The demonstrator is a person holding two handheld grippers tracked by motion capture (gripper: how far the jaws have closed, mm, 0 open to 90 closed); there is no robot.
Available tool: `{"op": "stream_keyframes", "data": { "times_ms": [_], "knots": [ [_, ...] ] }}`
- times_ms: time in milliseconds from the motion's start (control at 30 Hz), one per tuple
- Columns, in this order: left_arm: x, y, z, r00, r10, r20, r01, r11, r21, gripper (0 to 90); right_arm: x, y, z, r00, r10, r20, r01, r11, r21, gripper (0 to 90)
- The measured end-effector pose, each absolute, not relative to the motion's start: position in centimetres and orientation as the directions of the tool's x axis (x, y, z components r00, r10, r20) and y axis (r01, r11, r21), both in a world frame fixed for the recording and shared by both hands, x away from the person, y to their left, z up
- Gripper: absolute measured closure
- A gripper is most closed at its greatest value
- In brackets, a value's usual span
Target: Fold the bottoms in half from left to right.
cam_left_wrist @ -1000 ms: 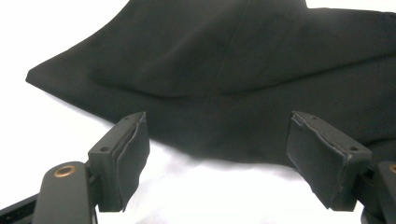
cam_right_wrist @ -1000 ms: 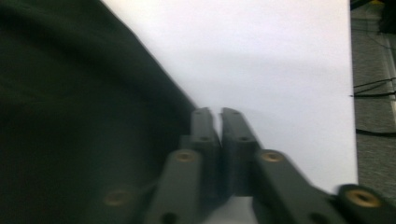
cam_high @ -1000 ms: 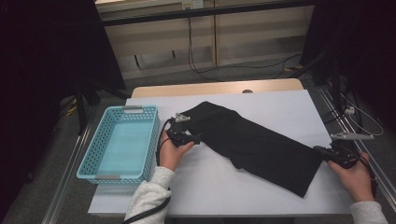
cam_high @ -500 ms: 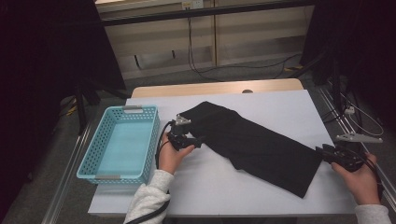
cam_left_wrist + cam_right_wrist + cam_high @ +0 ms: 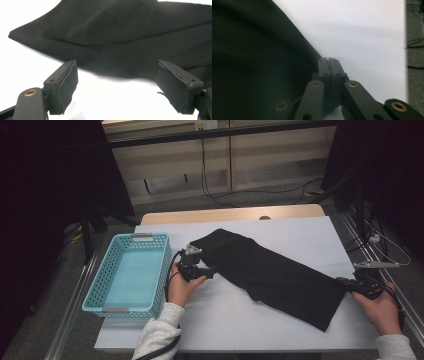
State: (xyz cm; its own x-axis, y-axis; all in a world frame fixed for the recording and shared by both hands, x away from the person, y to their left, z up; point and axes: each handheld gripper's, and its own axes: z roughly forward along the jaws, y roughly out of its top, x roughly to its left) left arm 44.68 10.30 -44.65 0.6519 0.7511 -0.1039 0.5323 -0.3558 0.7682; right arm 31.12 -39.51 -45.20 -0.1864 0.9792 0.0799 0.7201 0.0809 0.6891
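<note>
Early yet — black garment (image 5: 272, 272) flat across table (image 5: 240, 320); right gripper (image 5: 328, 62) clamped on its hem, left gripper (image 5: 117, 82) agape, empty — folding undone.

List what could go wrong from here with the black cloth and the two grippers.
1. The right gripper is shut at the very edge of the black cloth; whether it pinches fabric is unclear, and so thin a bite may slip when pulled.
2. The left gripper is open, its jaws short of the cloth's edge; closing now could miss it.
3. The blue basket stands close beside the left hand and may get knocked.
</note>
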Motion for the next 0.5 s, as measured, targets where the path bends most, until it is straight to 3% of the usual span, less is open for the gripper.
{"op": "stream_keyframes", "data": {
  "times_ms": [100, 200, 233, 300, 500],
  "knots": [
    [44.7, 10.2, -44.6, 0.65, 0.753, -0.103, 0.53, -0.351, 0.772, 18.7, 30.9, -39.9, -45.2, -0.153, 0.987, 0.055, 0.703, 0.07, 0.708, 88.6],
    [44.6, 10.0, -44.5, 0.653, 0.749, -0.107, 0.528, -0.349, 0.774, 18.6, 30.9, -39.4, -44.9, -0.161, 0.986, 0.037, 0.674, 0.083, 0.734, 70.6],
    [44.6, 10.0, -44.4, 0.661, 0.743, -0.103, 0.526, -0.361, 0.77, 18.6, 30.9, -39.0, -44.7, -0.18, 0.983, 0.028, 0.665, 0.101, 0.74, 70.2],
    [44.5, 9.8, -44.4, 0.66, 0.743, -0.111, 0.527, -0.353, 0.773, 18.5, 30.7, -38.1, -44.3, -0.211, 0.977, 0.033, 0.643, 0.113, 0.758, 59.1],
    [44.5, 9.7, -44.2, 0.667, 0.736, -0.111, 0.526, -0.362, 0.769, 18.2, 30.3, -33.7, -43.7, -0.347, 0.935, 0.068, 0.623, 0.176, 0.762, 48.2]
  ]
}}
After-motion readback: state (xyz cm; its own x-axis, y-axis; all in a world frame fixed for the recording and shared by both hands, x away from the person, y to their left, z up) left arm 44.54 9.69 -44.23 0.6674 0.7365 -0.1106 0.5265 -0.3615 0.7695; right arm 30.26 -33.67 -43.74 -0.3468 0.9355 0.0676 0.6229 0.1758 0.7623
